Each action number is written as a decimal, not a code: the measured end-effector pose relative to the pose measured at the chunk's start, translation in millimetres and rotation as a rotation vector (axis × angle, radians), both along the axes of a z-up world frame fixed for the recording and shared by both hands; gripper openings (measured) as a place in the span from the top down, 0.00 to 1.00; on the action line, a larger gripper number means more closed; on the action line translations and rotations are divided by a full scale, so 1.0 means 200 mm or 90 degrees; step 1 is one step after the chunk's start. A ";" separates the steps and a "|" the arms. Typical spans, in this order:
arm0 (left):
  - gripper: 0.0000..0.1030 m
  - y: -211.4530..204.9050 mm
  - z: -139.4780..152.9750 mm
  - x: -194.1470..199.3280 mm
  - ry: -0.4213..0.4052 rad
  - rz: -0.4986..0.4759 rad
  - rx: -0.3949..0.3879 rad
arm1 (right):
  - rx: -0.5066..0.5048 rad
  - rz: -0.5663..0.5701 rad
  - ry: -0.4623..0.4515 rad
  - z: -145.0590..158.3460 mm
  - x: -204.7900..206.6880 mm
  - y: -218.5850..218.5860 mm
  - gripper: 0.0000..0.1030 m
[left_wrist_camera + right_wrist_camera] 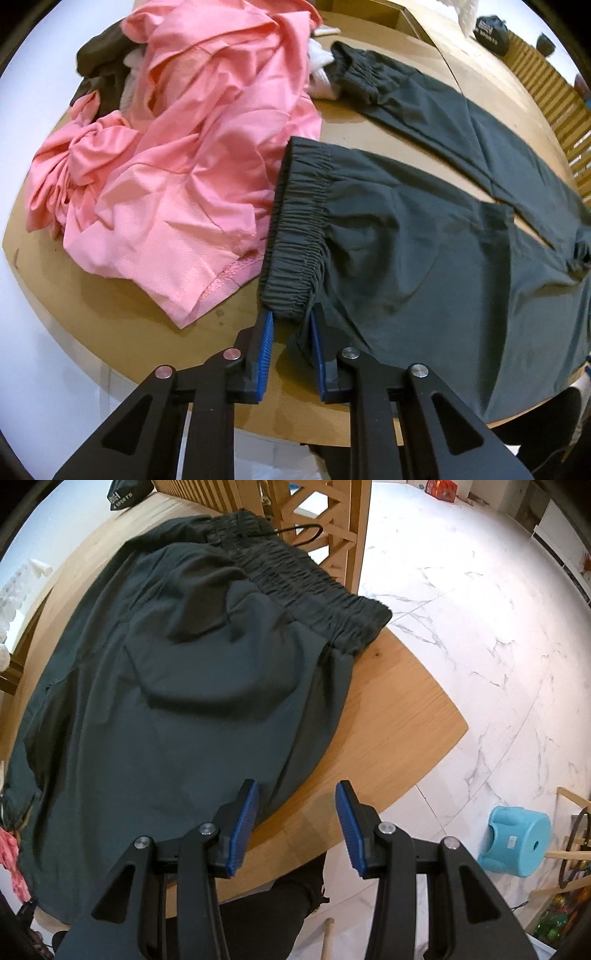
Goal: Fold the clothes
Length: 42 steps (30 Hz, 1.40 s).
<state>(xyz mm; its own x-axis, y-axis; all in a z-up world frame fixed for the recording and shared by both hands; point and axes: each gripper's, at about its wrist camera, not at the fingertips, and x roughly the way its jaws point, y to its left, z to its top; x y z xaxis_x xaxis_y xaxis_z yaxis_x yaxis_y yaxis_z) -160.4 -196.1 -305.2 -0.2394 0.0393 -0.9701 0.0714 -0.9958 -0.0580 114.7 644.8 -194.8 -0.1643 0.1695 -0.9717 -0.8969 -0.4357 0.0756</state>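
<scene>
- The pink garment (177, 177) lies crumpled on the table's (122, 325) left part, just beside the dark trousers (424, 266), its hem touching their leg cuff (295, 229).
- The left gripper (291, 325) has its blue pads close together at the near corner of that elastic cuff; fabric sits between them, and it appears to be pinched, though the pads' full contact is hard to confirm.
- The trousers spread flat across the table toward its right end, the second leg running along the far edge and the waistband (317, 602) overhanging the far right edge.
- The right gripper (295, 812) stands half open and holds nothing; its left pad is over the trousers' near hem, its right pad over bare wood at the near edge.
- To do this step well, I judge each gripper should bite a full layer of cloth at matching edges before lifting, keeping the cuff clear of the pink garment.
</scene>
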 end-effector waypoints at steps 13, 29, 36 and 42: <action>0.83 -0.04 0.05 -0.05 0.020 0.008 0.020 | 0.049 0.031 0.001 -0.03 -0.12 0.03 0.97; 0.83 -0.11 0.30 0.25 0.054 0.022 0.087 | 0.061 -0.047 0.092 0.48 0.00 0.22 0.97; 0.83 -0.07 0.46 0.15 0.068 0.010 0.093 | 0.089 -0.037 0.120 0.59 -0.08 0.22 0.97; 0.83 0.12 0.58 -0.34 0.107 -0.054 0.031 | 0.179 0.024 0.111 0.81 -0.51 0.29 0.97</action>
<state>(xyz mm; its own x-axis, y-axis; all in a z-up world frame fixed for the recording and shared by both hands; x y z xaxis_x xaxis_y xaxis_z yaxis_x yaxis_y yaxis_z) -228.8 -173.0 -189.6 -0.3922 0.1125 -0.9130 -0.0283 -0.9935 -0.1103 12.9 702.9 -32.9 -0.3347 0.4171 -0.8450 -0.8640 -0.4938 0.0985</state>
